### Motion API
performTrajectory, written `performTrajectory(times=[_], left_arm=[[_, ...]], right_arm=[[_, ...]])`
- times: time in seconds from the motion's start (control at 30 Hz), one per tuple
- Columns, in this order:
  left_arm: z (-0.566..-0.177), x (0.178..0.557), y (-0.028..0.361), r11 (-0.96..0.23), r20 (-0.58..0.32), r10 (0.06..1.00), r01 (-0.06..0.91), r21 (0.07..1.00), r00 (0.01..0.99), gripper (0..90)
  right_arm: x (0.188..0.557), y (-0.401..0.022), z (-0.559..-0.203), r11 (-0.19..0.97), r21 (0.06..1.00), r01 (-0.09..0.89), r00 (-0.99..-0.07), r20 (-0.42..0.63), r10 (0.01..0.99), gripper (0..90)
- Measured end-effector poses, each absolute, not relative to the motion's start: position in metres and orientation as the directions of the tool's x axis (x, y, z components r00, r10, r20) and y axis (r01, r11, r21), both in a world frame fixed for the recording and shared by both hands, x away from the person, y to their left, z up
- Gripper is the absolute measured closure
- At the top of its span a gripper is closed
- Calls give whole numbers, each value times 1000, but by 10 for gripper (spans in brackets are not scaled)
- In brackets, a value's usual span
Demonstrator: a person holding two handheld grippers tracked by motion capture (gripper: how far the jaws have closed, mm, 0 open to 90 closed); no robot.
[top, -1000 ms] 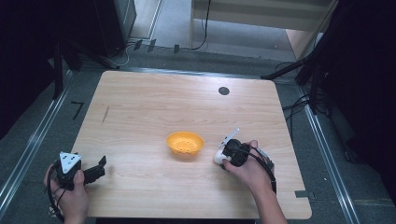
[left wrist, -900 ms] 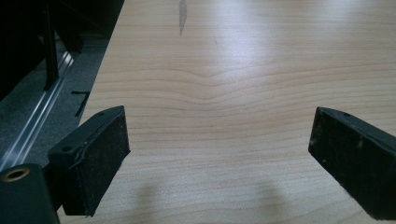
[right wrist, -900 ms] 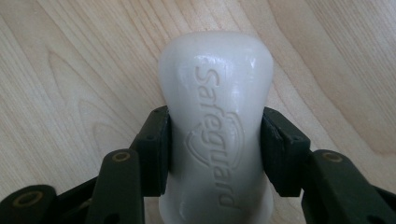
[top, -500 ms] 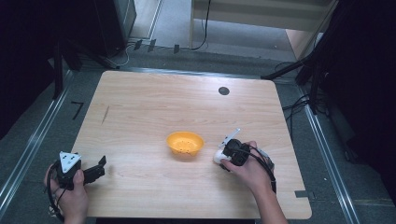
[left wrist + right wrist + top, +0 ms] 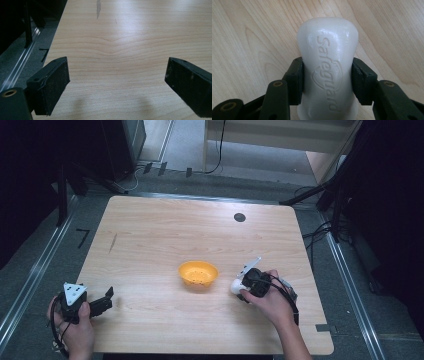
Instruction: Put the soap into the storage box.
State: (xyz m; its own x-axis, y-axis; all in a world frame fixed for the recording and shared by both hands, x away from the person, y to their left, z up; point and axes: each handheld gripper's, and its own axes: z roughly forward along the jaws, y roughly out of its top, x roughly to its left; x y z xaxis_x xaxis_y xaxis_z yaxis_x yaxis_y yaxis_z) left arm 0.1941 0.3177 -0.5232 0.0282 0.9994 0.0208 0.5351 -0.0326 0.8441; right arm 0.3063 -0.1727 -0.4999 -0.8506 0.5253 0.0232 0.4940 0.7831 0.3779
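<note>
A white bar of soap (image 5: 327,62), stamped with raised lettering, sits between the two black pads of my right gripper (image 5: 327,80), which is shut on its narrow waist. In the high view that right gripper (image 5: 240,286) holds the soap (image 5: 235,287) low over the table, just right of an orange bowl (image 5: 198,275) with small holes in its bottom. My left gripper (image 5: 106,301) rests at the table's front left corner. In the left gripper view its jaws stand wide apart over bare wood, so the left gripper (image 5: 117,85) is open.
The wooden table (image 5: 165,235) has a round black grommet (image 5: 239,217) at the back right and a short dark mark (image 5: 113,243) at the left. Metal floor rails (image 5: 30,280) run along both sides; dark stands and cables lie beyond the far edge.
</note>
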Motion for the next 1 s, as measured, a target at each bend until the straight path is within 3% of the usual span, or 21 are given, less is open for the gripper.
performTrajectory(times=[1.0], left_arm=[[-523, 194, 319, -23, 11, 1000, 536, 844, 25, 62]], right_arm=[[324, -171, -456, 820, 429, 379, -901, -29, 432, 512]])
